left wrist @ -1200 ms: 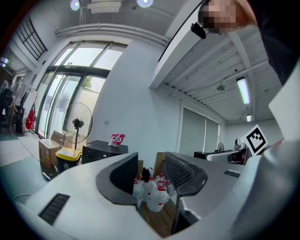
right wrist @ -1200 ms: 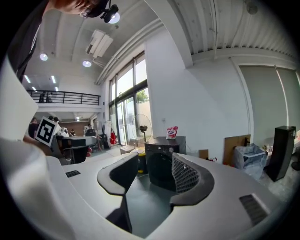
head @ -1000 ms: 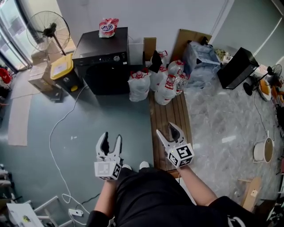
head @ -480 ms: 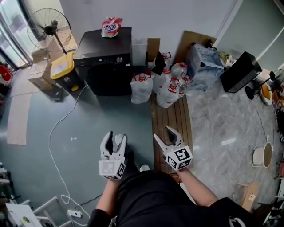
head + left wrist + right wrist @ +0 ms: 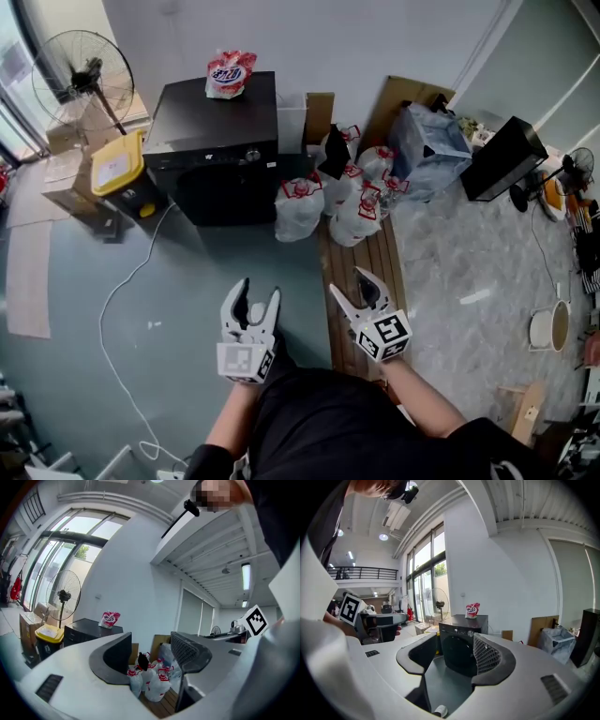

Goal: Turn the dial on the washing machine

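The black washing machine (image 5: pixel 220 141) stands against the far wall, its small round dial (image 5: pixel 251 156) on the front panel's right end. A red-and-white bag (image 5: pixel 230 73) lies on its top. Both grippers hover low in the head view, well short of the machine. My left gripper (image 5: pixel 258 295) is open and empty; its own view looks past the machine (image 5: pixel 86 630) toward white bags. My right gripper (image 5: pixel 354 286) is open and empty too. Between the right gripper's (image 5: pixel 457 656) jaws, far off, I see the machine (image 5: pixel 461 644) and the dial (image 5: pixel 470 633).
A standing fan (image 5: pixel 80 70) and a yellow-lidded bin (image 5: pixel 117 169) are left of the machine. Tied white bags (image 5: pixel 298 206) crowd its right side by a wooden slat board (image 5: pixel 361 253). A white cord (image 5: pixel 122 272) trails across the grey-blue floor. A black box (image 5: pixel 502 155) sits far right.
The person has stepped toward the machine, which now looks larger. Both grippers have come forward with them. The left jaws stand a little wider than before.
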